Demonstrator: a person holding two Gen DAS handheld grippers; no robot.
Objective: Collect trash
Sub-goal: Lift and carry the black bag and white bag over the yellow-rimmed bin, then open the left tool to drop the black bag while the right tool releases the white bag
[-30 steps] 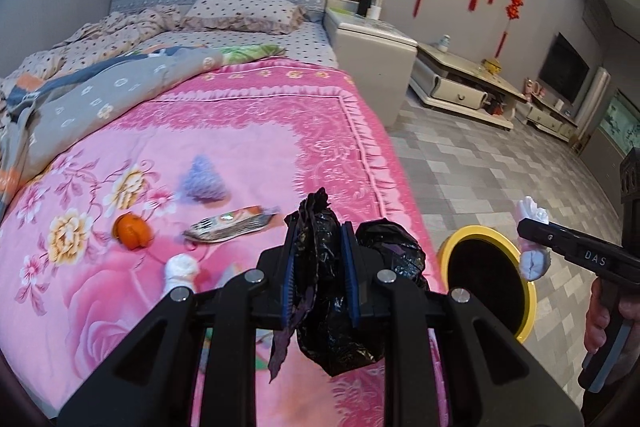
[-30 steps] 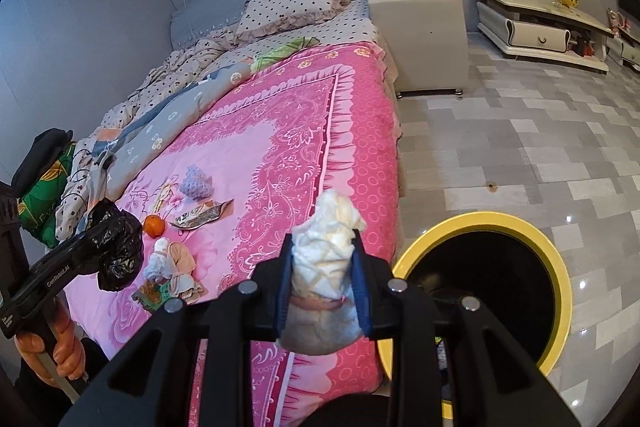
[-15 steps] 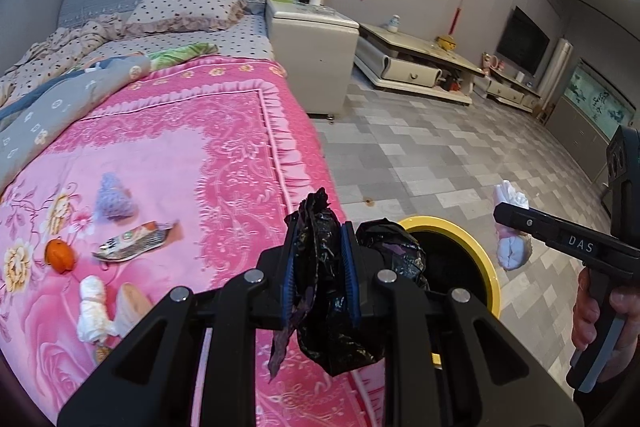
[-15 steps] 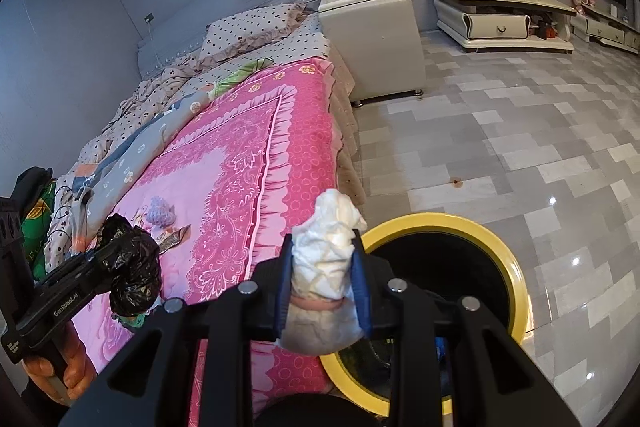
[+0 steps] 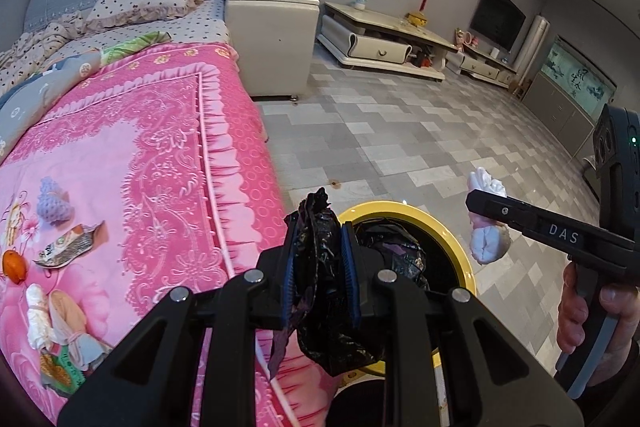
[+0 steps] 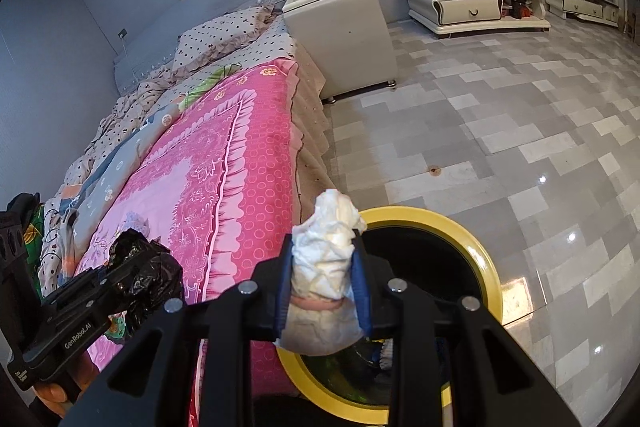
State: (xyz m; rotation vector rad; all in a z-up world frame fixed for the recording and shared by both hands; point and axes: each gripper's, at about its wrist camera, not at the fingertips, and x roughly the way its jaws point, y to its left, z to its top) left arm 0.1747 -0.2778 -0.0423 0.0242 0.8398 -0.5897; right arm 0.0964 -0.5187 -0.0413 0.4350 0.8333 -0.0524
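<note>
Right now my left gripper (image 5: 318, 263) is clamped on a crumpled black plastic bag (image 5: 320, 291), and my right gripper (image 6: 322, 263) is clamped on a wad of white tissue (image 6: 326, 267) bound with a pink band. Both hang close to the yellow-rimmed bin (image 6: 486, 263), which stands on the tiled floor right against the foot of the bed.

My worry is the drop. From the left wrist view, the black bag sits over the bin's bed-side rim rather than over the middle of the mouth; if I let go there, I judge it could catch the rim and slide onto the pink bedspread (image 5: 168, 163) or down the gap beside the bin. The bag is light and springy, so it may also cling to a pad. The tissue wad looks closer to the bin's mouth in the right wrist view, yet the left view shows it off to the far side of the bin, so I cannot tell whether it is truly above the opening. With both tools crowding one mouth, they could knock together.

Inside, the bin is dark, with something bluish and green low down that I cannot identify.

Away from the bin, on the bedspread, more waits: an orange (image 5: 14, 267), a snack wrapper (image 5: 66, 247), a purple knitted piece (image 5: 54, 207) and another banded tissue (image 5: 36, 311).
</note>
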